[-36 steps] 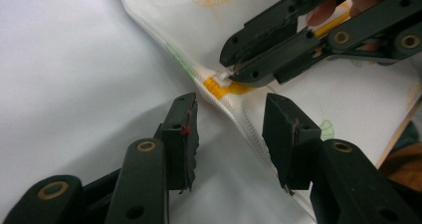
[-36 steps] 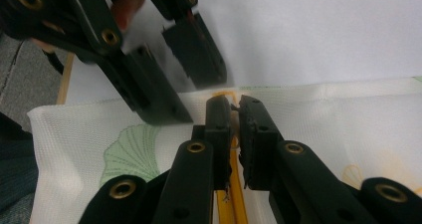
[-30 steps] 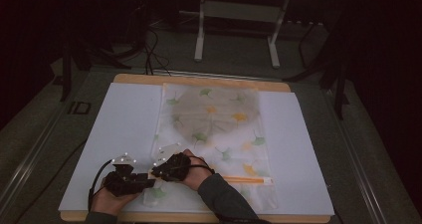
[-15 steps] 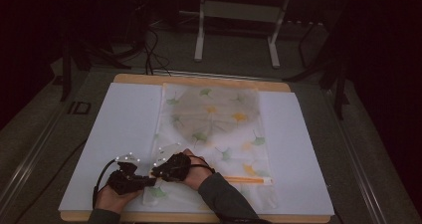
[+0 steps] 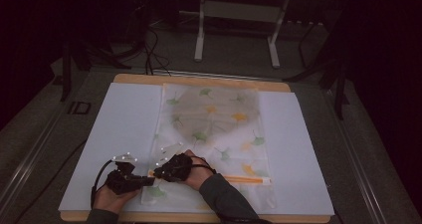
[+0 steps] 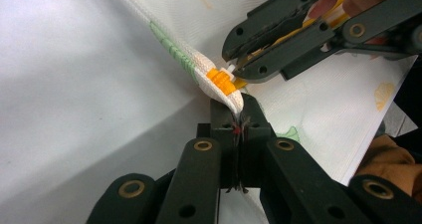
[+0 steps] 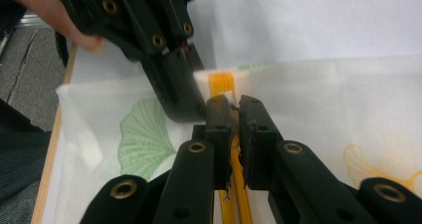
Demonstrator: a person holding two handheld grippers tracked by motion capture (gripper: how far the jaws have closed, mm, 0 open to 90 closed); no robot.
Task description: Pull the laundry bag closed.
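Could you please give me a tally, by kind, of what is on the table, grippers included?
Grippers: 2, the left gripper and the right gripper, both shut on the bag's zip end
Mesh bag with leaf print: 1
Orange zip: 1
White sheet: 1
Total: 5
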